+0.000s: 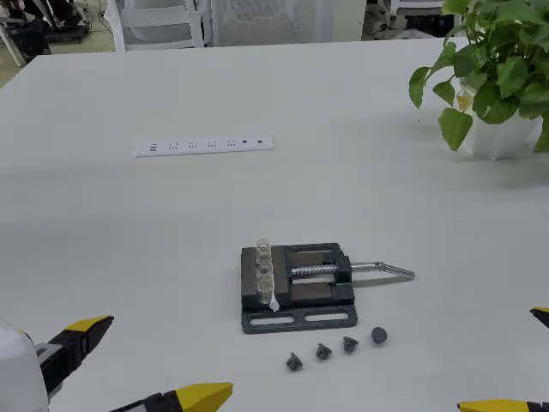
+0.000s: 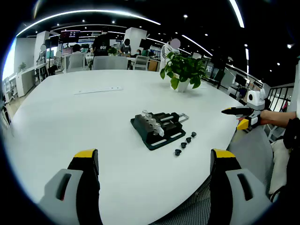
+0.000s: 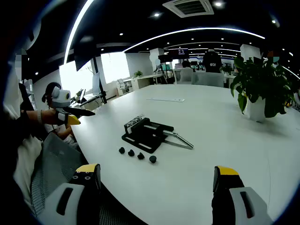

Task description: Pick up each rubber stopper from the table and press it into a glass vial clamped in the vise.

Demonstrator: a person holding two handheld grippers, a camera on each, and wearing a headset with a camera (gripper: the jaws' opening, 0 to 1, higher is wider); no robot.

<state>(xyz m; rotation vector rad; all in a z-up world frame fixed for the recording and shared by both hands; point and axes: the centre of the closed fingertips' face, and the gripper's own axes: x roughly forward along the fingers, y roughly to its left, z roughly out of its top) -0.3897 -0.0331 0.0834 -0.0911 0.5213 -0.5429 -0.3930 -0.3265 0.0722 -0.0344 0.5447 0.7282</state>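
Note:
A black vise (image 1: 296,290) sits on the white table and clamps a row of clear glass vials (image 1: 264,268) standing upright. Several dark rubber stoppers (image 1: 336,348) lie in a line just in front of it. My left gripper (image 1: 154,360) is at the near left, open and holding nothing, well short of the stoppers. My right gripper (image 1: 519,360) is at the near right edge, also open and holding nothing. In the left gripper view the open gripper (image 2: 153,155) faces the vise (image 2: 159,126). In the right gripper view the open gripper (image 3: 157,169) faces the stoppers (image 3: 136,153).
A white power strip (image 1: 204,145) lies further back on the table. A potted green plant (image 1: 497,77) stands at the far right. The vise's screw handle (image 1: 390,269) sticks out to the right. Chairs stand beyond the far edge.

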